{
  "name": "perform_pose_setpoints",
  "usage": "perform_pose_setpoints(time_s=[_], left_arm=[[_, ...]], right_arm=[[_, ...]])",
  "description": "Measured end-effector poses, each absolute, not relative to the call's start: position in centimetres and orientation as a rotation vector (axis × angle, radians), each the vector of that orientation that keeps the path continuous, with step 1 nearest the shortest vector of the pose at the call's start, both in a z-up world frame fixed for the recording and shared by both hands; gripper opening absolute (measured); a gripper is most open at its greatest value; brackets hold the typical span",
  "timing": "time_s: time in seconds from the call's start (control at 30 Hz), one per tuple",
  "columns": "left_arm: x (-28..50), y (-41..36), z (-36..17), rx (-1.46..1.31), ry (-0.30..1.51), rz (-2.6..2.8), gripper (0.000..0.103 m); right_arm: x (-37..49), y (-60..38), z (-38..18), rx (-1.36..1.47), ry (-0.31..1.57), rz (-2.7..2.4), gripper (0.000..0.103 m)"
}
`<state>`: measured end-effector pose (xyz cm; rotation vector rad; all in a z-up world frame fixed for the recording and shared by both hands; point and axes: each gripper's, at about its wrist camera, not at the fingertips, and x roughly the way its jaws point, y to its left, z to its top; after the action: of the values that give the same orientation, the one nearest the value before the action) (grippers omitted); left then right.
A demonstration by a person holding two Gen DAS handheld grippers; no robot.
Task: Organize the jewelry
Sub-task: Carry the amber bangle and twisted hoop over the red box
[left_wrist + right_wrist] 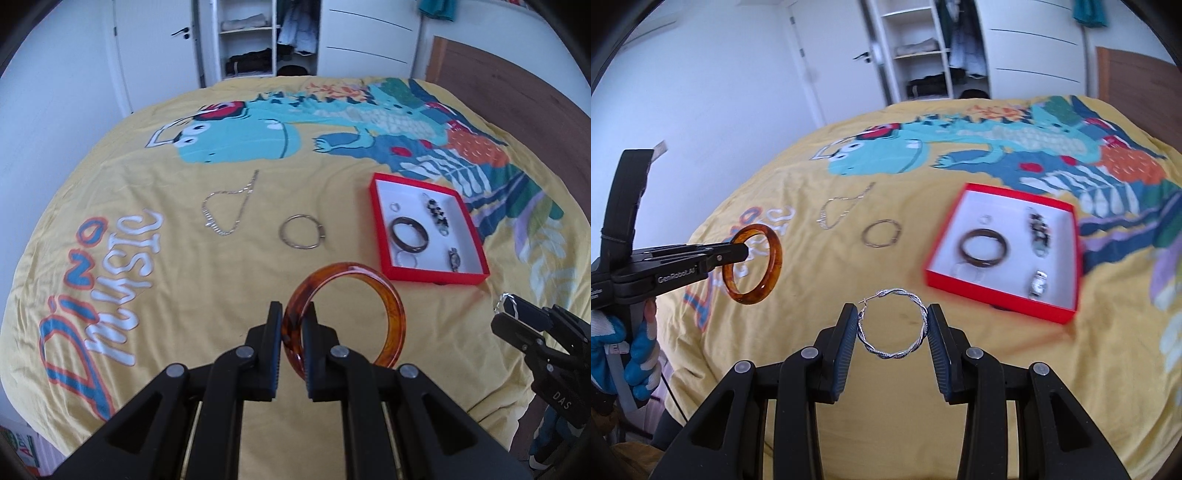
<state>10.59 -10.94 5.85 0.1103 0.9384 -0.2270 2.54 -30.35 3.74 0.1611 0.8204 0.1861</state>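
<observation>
The left gripper (292, 325) pinches the amber bangle (384, 314); the right gripper (892, 326) squeezes the silver hoop (893, 324). Both hang above the bed. Carry each slowly to the red box (997, 293) at two o'clock, then let go low

A box (384, 236) lies on the bed (184, 266), right of a hoop (301, 232) and a necklace (229, 206). Inside the box: a bangle (410, 240) at centre, a watch (453, 259) near the front right corner, a beaded bracelet (437, 212) behind the watch.
</observation>
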Motion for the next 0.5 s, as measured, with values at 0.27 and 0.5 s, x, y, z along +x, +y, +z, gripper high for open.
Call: perform_pose_setpoints(time_s=[0.27,0.5], left_arm=[[15.2,-18.1,4.9,0.224,0.942,-0.276,0.009],[21.2,-24.7,2.5,0.303,0.949,-0.309,0.009]], right_arm=[[5.3,-35.5,2.1,0.2,0.836,0.115,0.038],[10.8,-40.2,-0.3,0.226,0.856,0.074,0.038]])
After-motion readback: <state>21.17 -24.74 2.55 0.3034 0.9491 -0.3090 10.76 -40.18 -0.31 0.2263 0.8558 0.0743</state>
